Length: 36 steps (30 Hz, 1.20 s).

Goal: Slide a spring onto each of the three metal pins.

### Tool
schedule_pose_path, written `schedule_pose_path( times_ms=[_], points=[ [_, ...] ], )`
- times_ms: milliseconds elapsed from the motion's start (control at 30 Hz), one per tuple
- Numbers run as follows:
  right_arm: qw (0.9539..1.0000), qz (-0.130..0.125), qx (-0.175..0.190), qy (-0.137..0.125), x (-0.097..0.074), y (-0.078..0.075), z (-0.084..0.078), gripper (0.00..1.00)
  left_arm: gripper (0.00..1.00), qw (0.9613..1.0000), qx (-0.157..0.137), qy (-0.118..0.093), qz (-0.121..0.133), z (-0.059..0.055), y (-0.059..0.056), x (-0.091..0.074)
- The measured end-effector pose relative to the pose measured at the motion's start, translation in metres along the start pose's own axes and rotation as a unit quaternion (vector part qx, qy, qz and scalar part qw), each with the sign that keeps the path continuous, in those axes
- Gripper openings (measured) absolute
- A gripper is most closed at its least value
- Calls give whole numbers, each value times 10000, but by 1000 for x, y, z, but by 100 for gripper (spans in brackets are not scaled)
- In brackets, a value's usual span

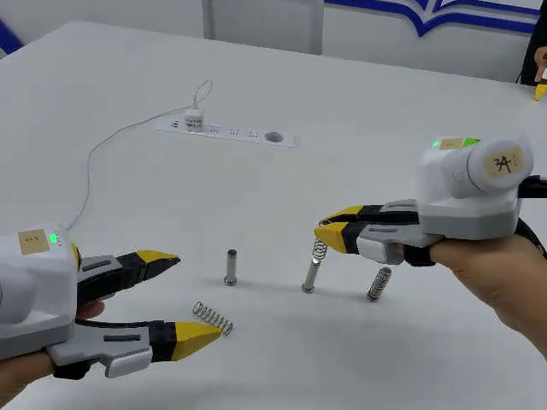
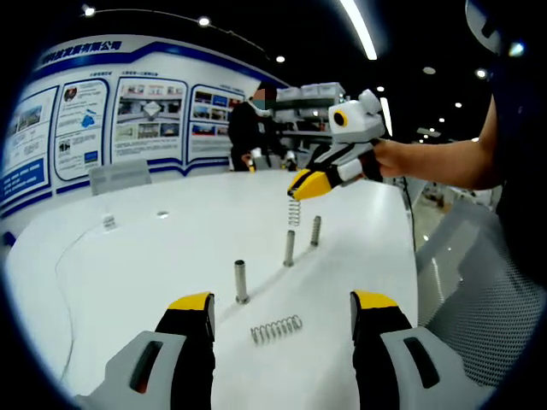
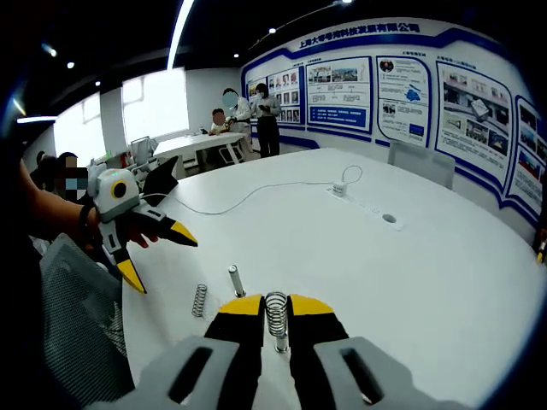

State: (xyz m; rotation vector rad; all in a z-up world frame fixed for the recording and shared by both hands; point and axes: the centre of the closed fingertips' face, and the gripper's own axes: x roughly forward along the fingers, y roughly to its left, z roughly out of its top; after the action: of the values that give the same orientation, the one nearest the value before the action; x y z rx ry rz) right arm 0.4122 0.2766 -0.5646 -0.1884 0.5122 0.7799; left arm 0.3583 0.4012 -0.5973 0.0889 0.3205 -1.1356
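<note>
Your left hand-held gripper (image 1: 197,295) is hovering with its jaws spread wide, just beside a loose spring (image 1: 213,318) lying flat on the white desk (image 1: 385,137), its long axis running diagonally. Your right hand-held gripper (image 1: 329,232) is pinching a second spring (image 1: 320,250) upright at the top of the middle pin (image 1: 310,278). A bare pin (image 1: 231,266) is standing to its left, and a third pin (image 1: 379,284) to its right is wearing a spring.

Left tool (image 1: 197,293) jaws spread wide; right tool (image 1: 326,232) clamping spring (image 1: 319,251).
</note>
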Motion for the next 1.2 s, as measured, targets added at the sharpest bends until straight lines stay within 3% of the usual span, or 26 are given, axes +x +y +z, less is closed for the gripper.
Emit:
schedule_pose_path(
  times_ms=[800, 1200],
  points=[
    [9997, -45, 233, 16, 11, -7, -22, 12, 65, 9999, -66, 76, -14, -6, 0, 1],
    [9995, -33, 238, 184, 18, -7, -38, 12, 65, 9999, -87, 103, -31, -7, -1, 3]
  ],
)
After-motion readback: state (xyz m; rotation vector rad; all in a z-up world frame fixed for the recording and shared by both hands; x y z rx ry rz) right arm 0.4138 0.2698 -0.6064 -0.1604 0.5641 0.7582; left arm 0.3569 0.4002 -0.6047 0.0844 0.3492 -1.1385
